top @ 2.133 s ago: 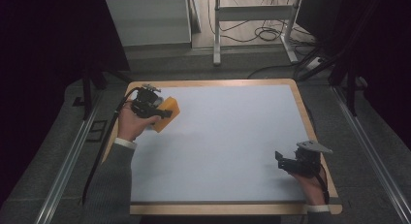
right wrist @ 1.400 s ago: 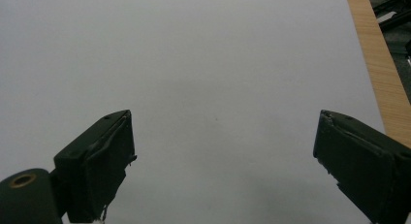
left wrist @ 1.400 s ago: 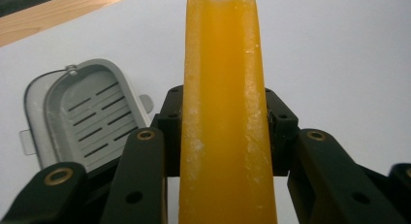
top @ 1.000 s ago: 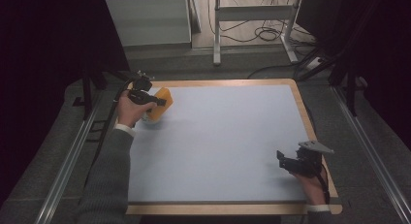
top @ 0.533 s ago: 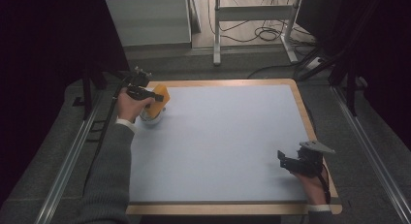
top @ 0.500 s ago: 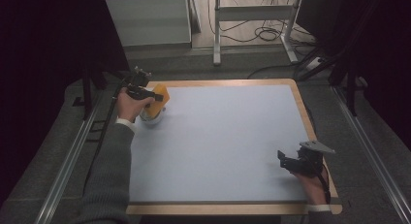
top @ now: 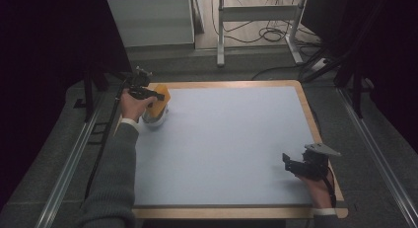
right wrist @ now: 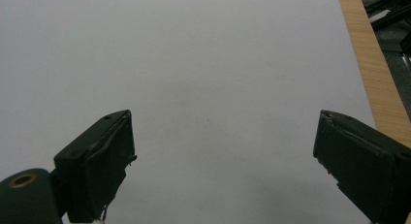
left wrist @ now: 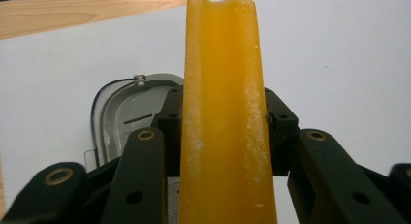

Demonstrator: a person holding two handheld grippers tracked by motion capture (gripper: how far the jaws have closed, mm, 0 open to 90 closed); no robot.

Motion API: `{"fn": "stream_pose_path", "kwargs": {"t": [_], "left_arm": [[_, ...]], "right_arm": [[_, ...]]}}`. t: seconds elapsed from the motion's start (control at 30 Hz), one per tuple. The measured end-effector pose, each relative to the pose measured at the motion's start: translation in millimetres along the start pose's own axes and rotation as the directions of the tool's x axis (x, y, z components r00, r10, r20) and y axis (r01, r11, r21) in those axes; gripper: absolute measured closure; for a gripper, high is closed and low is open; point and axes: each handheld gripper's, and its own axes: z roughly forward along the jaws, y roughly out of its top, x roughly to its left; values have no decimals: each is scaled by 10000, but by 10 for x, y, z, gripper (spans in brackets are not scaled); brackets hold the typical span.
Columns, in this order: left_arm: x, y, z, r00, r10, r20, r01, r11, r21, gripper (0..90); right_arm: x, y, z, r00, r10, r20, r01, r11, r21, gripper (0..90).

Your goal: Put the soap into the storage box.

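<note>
Left hand-held gripper clamps the yellow sponge over the small scale at the worktop's ten o'clock corner, likely setting it down for weighing next, while the right hand-held gripper waits wide open at four o'clock.

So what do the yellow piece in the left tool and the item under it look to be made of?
Yellow piece: probably foam or sponge, going by its matte, grainy face with pale specks and soft rounded edges. Item beneath: grey, smooth-looking, with a thin rim and a small metal stud, so possibly plastic or metal; it is too covered to tell which.
</note>
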Motion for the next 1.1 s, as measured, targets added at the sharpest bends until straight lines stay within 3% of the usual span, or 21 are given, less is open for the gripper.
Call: {"fn": "stream_pose_path", "kwargs": {"t": [0.17, 0.43, 0.6, 0.9, 1.1], "left_arm": [[44, -3, 26, 9999, -28, -171, 29, 10000, 47, 609], [185, -61, 79, 9982, -529, -293, 530, 9986, 25, 609], [219, -103, 108, 9968, -698, -394, 691, 9974, -180, 609], [291, -171, 234, 9921, -1021, -730, 1021, 9948, -39, 609], [325, -224, 289, 9918, -1157, -543, 1156, 9933, -42, 605]], "right_arm": [[5, -1, 2, 10000, -64, 12, 64, 10000, -2, 75], [-1, -1, -7, 10000, -16, 27, 16, 10000, -6, 75], [-1, 1, -7, 10000, -24, 28, 24, 10000, 6, 75], [3, 1, -15, 9998, -105, 148, 105, 9999, -13, 75], [3, 0, -12, 9998, -119, 148, 119, 9999, -8, 76]]}}
